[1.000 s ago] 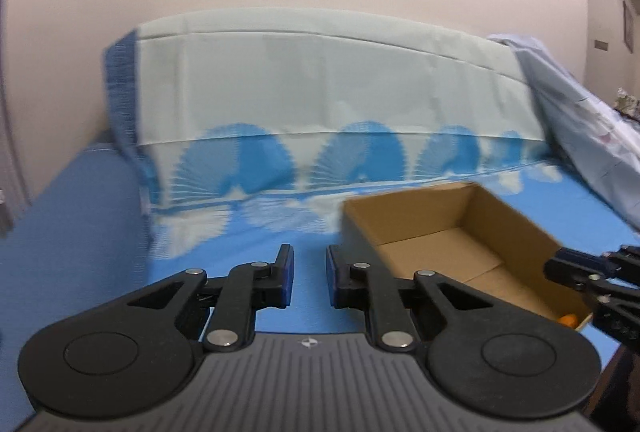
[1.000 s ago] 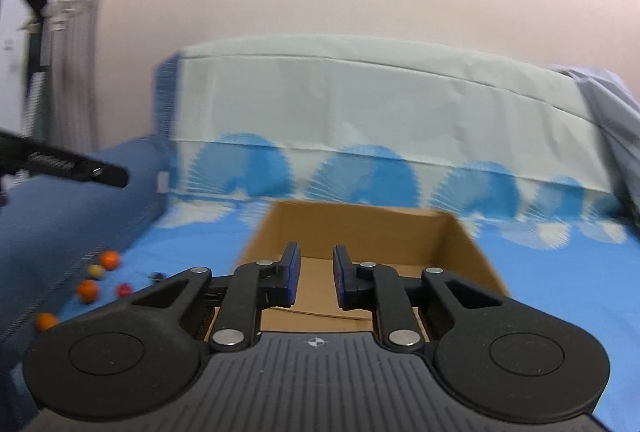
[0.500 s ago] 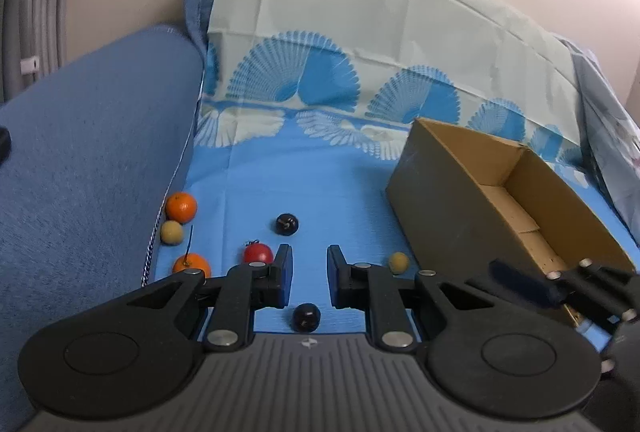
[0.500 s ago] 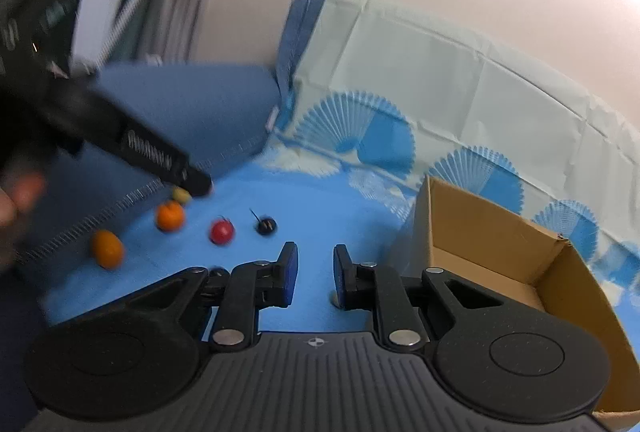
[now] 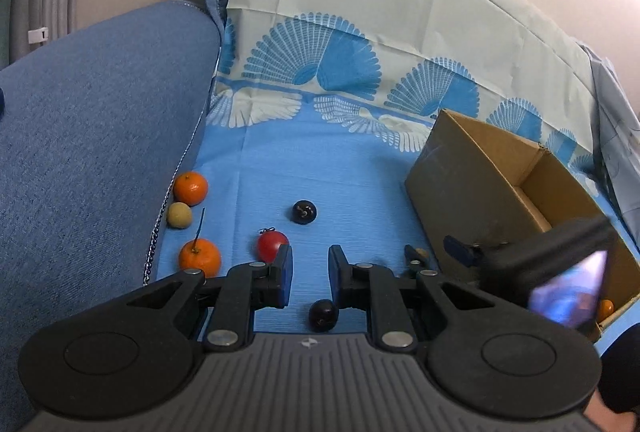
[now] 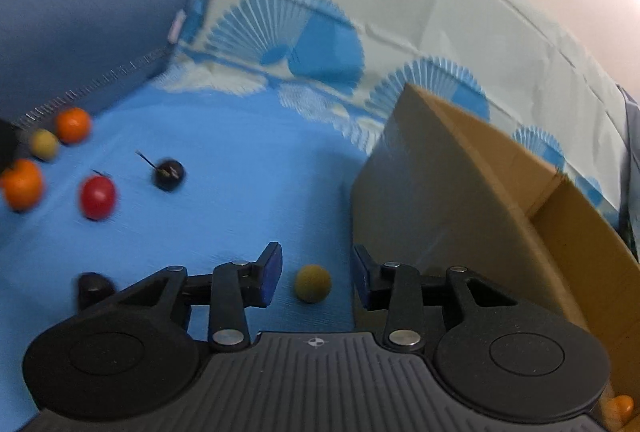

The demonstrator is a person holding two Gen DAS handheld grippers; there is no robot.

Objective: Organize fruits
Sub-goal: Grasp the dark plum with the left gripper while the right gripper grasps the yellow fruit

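The right gripper (image 6: 316,274) is held wide open and empty, its jaws set to either side of a small yellowish-brown fruit (image 6: 313,283) that lies on the blue cloth (image 6: 240,192) just beside the near corner of the cardboard box (image 6: 460,200). No contact with the fruit can be made out, and the view is blurred. The left gripper (image 5: 310,274) is opened only a little and nothing is held in it; a dark cherry (image 5: 322,315) lies just below its tips and a red fruit (image 5: 272,245) beside its left finger.

The step in hand is judged to be the pick of the yellowish fruit. For the next move the jaws would need to be lowered around it and closed gently, since it is round and may roll towards the box wall.

Farther out, two oranges (image 5: 191,188) (image 5: 199,258), a pale fruit (image 5: 178,215) and another dark cherry (image 5: 304,212) are scattered on the cloth. One orange fruit (image 6: 622,405) is seen inside the box, so most of the task appears to remain.
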